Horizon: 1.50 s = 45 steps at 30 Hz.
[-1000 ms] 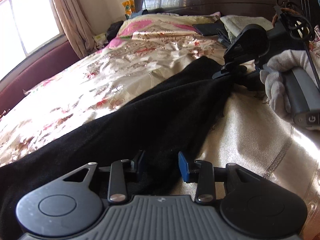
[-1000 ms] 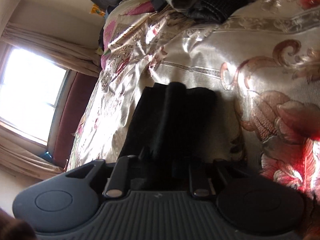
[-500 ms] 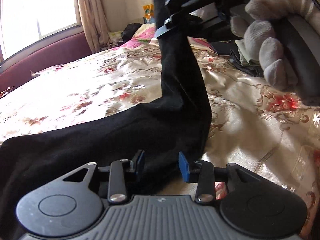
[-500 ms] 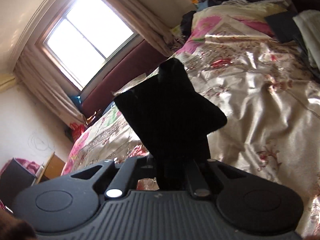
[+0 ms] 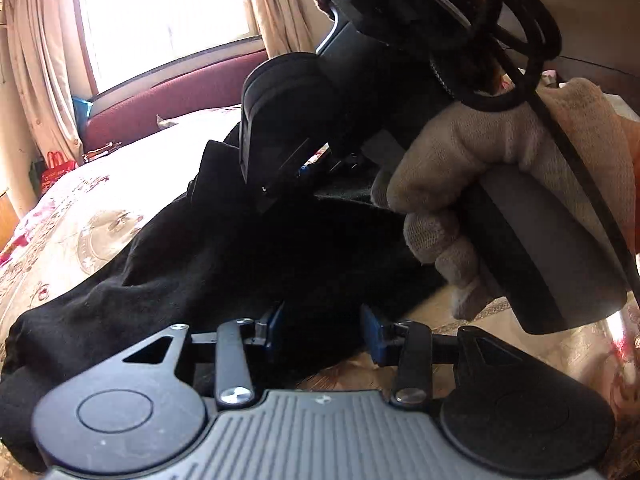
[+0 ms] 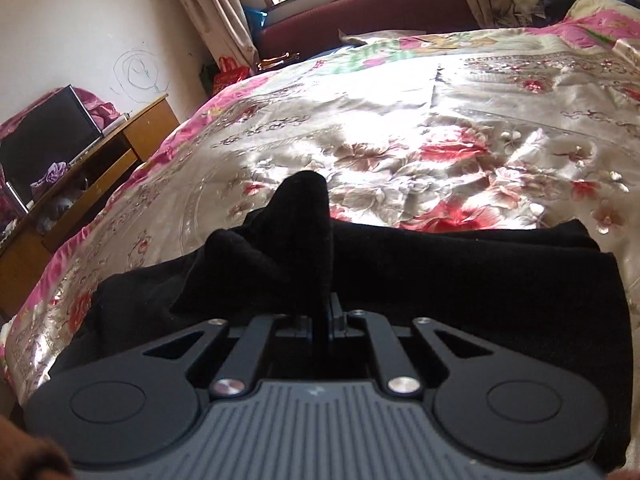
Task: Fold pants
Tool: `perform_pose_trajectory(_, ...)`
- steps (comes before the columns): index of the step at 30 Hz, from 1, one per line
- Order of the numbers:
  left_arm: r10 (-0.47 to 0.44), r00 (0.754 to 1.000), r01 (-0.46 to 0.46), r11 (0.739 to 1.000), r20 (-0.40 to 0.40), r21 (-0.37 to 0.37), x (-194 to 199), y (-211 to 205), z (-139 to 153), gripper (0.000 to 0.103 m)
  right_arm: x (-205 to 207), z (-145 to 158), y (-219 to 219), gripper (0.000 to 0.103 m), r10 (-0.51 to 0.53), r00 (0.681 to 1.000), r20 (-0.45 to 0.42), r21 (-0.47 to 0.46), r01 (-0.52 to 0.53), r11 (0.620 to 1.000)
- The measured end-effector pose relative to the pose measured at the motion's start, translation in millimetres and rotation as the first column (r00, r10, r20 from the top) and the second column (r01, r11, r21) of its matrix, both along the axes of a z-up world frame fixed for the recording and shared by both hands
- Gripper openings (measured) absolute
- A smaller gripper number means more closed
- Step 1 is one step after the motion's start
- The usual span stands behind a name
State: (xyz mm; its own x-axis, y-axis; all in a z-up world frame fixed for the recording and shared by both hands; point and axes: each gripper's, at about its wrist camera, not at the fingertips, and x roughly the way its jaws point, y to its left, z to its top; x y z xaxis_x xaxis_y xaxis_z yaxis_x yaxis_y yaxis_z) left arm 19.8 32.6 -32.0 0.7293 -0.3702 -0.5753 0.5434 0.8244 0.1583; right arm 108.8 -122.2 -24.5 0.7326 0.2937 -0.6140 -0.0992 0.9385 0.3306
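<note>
pinching a raised fold of the black pants (image 6: pixel 304 216), the right claw (image 6: pixel 330 316) is clamped tight; ahead, they lie on the bed (image 6: pixel 440 128). the left claw (image 5: pixel 324 330) is opening, cloth between its jaws.

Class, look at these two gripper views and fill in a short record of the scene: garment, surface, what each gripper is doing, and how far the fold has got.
garment: black pants, partly doubled over
surface: flowered bedspread
right gripper: shut on a pinch of the pants, cloth standing up in a peak
left gripper: jaws opening, pants cloth between them, blue pads apart
gloved hand: holds the right gripper's handle
fold: not yet laid flat
</note>
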Motion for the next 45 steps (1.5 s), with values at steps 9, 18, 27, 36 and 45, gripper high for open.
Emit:
perform_pose_trajectory(9, 0.042, 0.999, -0.042, 0.998, 0.001, -0.052, -2.6, 11.8, 0.1, 0.057, -1.0, 6.0, 45.3, 0.009, 0.058, 0.998, 0.002, -0.117, -0.057, 0.991)
perform_pose_trajectory(18, 0.114, 0.993, -0.113, 0.989, 0.009, -0.090, -10.2, 36.8, 3.6, 0.057, 12.2, 36.2, 95.9, 0.009, 0.159, 0.985, 0.068, -0.119, -0.150, 0.981)
perform_pose_trajectory(27, 0.207, 0.978, -0.206, 0.975, -0.001, -0.085, -29.4, 77.6, 3.0, 0.057, 22.7, 28.7, 203.8, 0.008, 0.376, 0.923, 0.082, -0.169, -0.359, 0.918)
perform_pose_trajectory(36, 0.238, 0.971, -0.240, 0.967, -0.030, -0.086, -31.1, 82.9, -4.4, 0.057, 20.8, 20.7, 258.1, 0.009, 0.462, 0.881, 0.103, -0.264, -0.424, 0.866)
perform_pose_trajectory(45, 0.273, 0.961, -0.276, 0.955, -0.039, -0.109, -30.5, 98.0, -11.2, 0.057, 20.5, 56.8, 238.5, 0.009, 0.341, 0.904, 0.258, -0.147, -0.312, 0.939)
